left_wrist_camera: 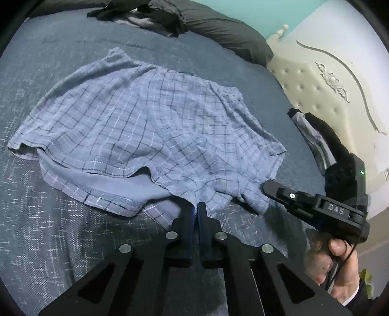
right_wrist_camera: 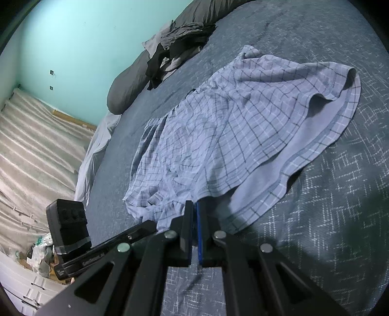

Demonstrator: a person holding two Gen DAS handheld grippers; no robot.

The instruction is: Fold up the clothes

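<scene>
A light blue checked garment (left_wrist_camera: 145, 126) (right_wrist_camera: 231, 126), which looks like shorts, lies spread on the dark blue bed cover (left_wrist_camera: 48, 218) (right_wrist_camera: 328, 194). Its near hem is partly turned up and shows the plain inside. My left gripper (left_wrist_camera: 196, 206) is shut, with its tips on the near hem's middle. It also shows in the right wrist view, the left gripper (right_wrist_camera: 152, 224) meeting the cloth's corner. My right gripper (right_wrist_camera: 194, 205) is shut on the hem too. In the left wrist view the right gripper (left_wrist_camera: 265, 187) touches the garment's right corner, with a hand (left_wrist_camera: 340, 267) holding it.
A pile of dark clothes (left_wrist_camera: 145, 14) (right_wrist_camera: 180, 41) lies at the far side beside a dark grey pillow (left_wrist_camera: 231, 31) (right_wrist_camera: 126, 85). More dark clothing (left_wrist_camera: 316, 136) sits by the cream headboard (left_wrist_camera: 328, 85). The bed's edge drops to a covered floor (right_wrist_camera: 36, 145).
</scene>
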